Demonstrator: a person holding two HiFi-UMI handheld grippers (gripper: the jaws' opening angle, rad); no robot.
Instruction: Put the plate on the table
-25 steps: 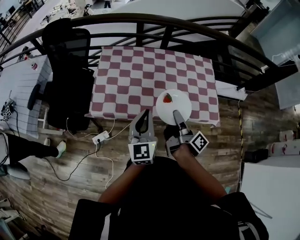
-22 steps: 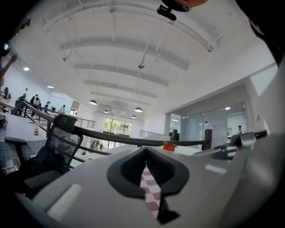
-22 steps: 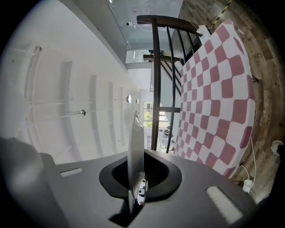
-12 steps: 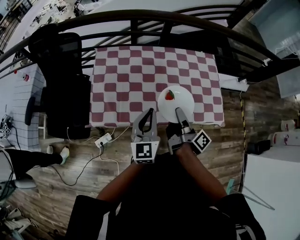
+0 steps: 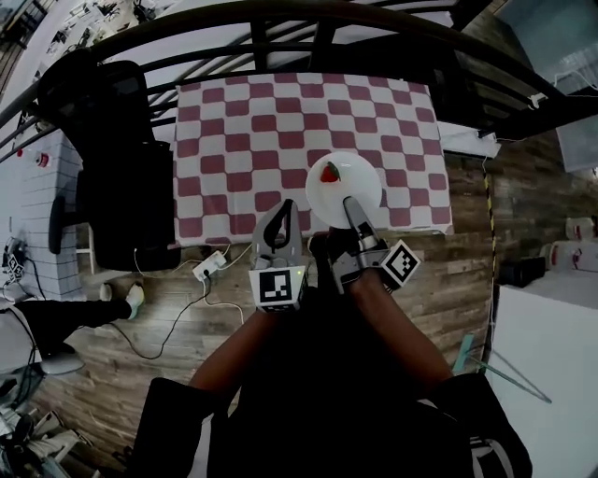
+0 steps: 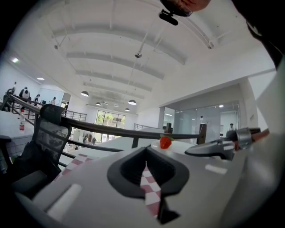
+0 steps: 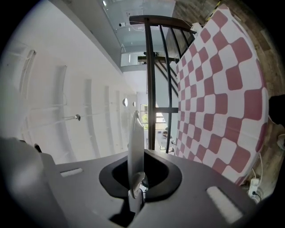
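Observation:
A white plate with a strawberry on it is over the front right part of the red-and-white checked table. My right gripper is shut on the plate's near rim. In the right gripper view the plate shows edge-on, clamped in the right gripper. I cannot tell whether the plate touches the cloth. My left gripper hovers at the table's front edge, left of the plate, shut and empty. The left gripper view shows its closed tips, the strawberry and the right gripper.
A black office chair stands against the table's left side. A dark curved railing runs behind the table. A power strip with cables lies on the wooden floor below the front edge. A person's leg shows at the left.
Both grippers have moved forward a little. The plate now lies further in over the table's front edge. The jaws have not changed.

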